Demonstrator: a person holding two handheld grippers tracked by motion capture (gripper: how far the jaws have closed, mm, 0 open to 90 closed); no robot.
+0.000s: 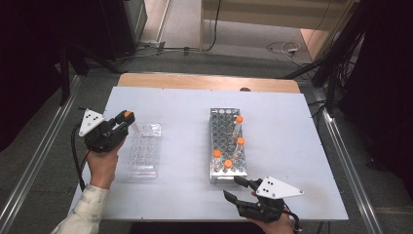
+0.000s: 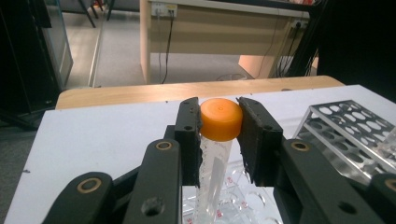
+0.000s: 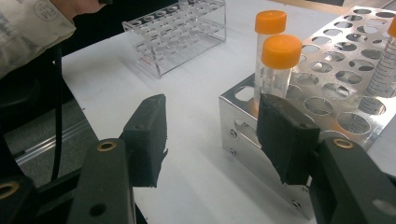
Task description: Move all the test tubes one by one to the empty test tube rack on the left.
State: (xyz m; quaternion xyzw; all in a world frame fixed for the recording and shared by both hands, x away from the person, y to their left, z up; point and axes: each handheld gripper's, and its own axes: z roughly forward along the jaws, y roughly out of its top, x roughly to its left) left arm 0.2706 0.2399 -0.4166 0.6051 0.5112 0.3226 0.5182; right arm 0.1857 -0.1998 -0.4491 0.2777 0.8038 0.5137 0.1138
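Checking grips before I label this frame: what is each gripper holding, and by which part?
The left gripper clamps a clear tube by its orange cap. The right gripper is open and holds nothing, beside the metal rack.

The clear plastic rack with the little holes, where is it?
In the high view, the clear plastic rack sits on the white table's left side, just right of the left gripper, with the silver metal rack farther right.

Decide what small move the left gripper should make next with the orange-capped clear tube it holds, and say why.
Probably lower the orange-capped clear plastic tube straight down into a hole of the clear plastic rack. The left gripper is shut on its cap, the tube hangs upright, and the rack's holes lie just beneath it in the left gripper view.
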